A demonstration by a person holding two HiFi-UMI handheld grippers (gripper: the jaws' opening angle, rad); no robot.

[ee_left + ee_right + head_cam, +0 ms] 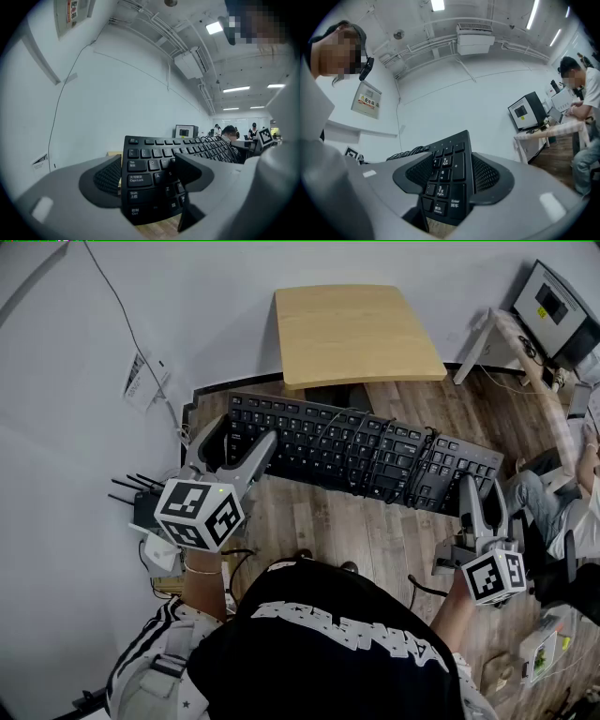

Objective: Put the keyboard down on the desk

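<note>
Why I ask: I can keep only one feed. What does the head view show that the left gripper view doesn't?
Head view only: the right gripper shut on the number-pad end of the keyboard, and a router by the wall. Left gripper view only: key print such as Caps Lock, plus ceiling lights. Both: the keyboard, with the left gripper shut on its other end.

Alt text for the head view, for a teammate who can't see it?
A black keyboard is gripped at both ends, left gripper on its left end, right gripper on its right, above the wooden floor, near a small light-wood desk.
</note>
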